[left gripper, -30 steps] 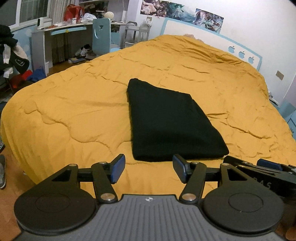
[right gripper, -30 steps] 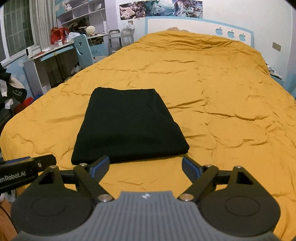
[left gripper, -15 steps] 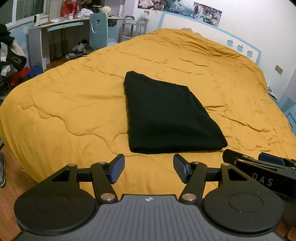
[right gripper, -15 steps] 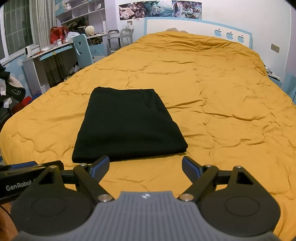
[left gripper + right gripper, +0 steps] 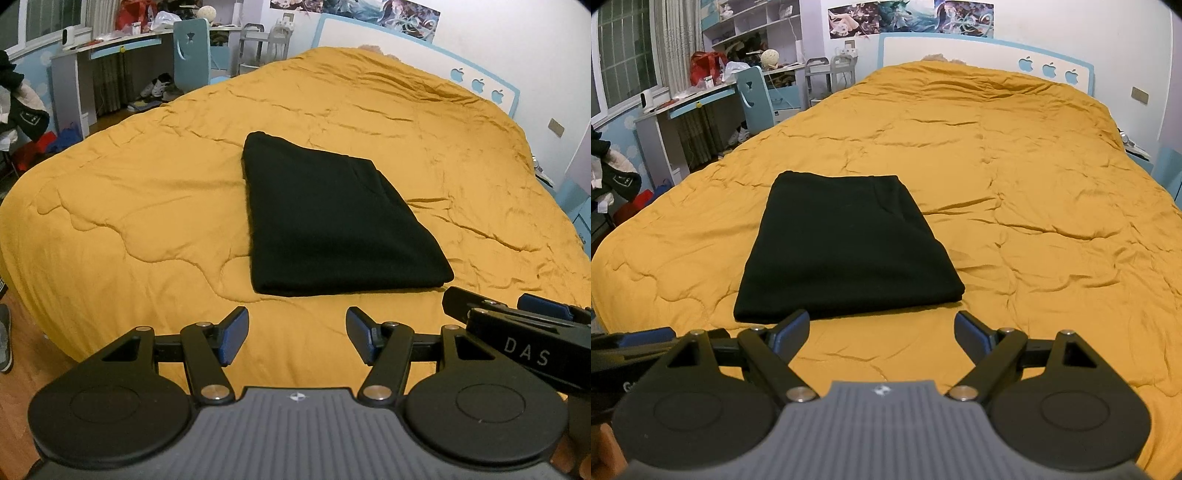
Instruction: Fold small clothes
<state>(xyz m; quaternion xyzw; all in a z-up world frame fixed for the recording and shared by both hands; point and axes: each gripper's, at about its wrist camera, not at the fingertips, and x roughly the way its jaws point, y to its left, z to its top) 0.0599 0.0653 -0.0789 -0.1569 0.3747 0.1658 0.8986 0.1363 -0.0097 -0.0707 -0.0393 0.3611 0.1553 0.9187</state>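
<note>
A black garment point(image 5: 332, 221), folded into a flat rectangle, lies on the yellow quilt point(image 5: 129, 206) of the bed. It also shows in the right wrist view point(image 5: 842, 247). My left gripper point(image 5: 297, 338) is open and empty, held just short of the garment's near edge. My right gripper point(image 5: 881, 334) is open and empty, also just short of the near edge, toward its right corner. The right gripper's body shows at the right of the left wrist view point(image 5: 517, 332).
The bed's headboard point(image 5: 982, 55) is at the far end. A desk point(image 5: 683, 110) and a blue chair point(image 5: 757, 96) stand left of the bed, with clothes piled at the far left point(image 5: 613, 177). The wooden floor point(image 5: 22, 380) lies below the bed's near-left corner.
Both grippers have drawn slightly back and risen, so the garment sits a bit farther ahead. The garment has not moved. Both jaws stay open.
</note>
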